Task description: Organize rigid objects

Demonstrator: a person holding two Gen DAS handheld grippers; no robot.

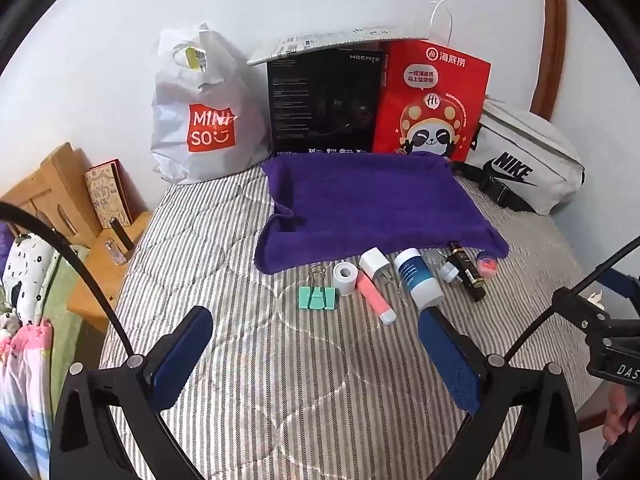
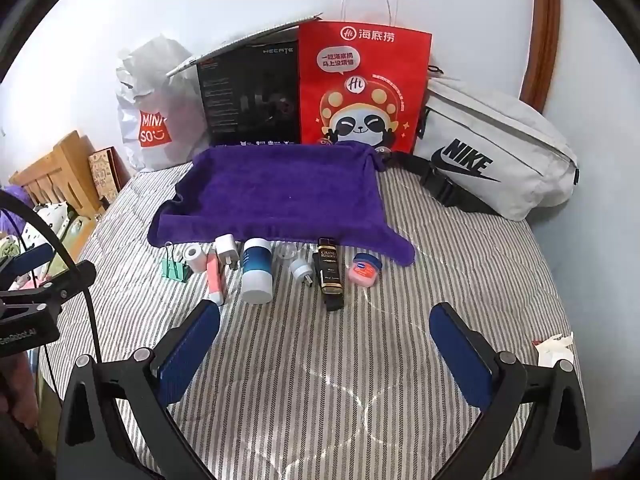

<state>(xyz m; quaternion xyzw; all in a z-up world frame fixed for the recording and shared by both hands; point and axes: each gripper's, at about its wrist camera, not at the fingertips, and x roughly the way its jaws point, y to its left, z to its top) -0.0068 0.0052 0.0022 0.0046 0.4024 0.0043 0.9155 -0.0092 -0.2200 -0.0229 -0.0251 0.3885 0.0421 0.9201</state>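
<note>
While I hold both tongs wide apart with nothing in them, the little things lie in a row on the striped bed (image 2: pixel 460 264), past the left tongs (image 1: pixel 316 344) and right tongs (image 2: pixel 326 332), by the purple towel (image 2: pixel 280 196).

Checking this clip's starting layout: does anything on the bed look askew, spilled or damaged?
Nothing spilled or broken. The small items sit in a loose row beside the purple towel; the blue-and-white bottle and black bottle lie on their sides. Both grippers are open and empty.
</note>
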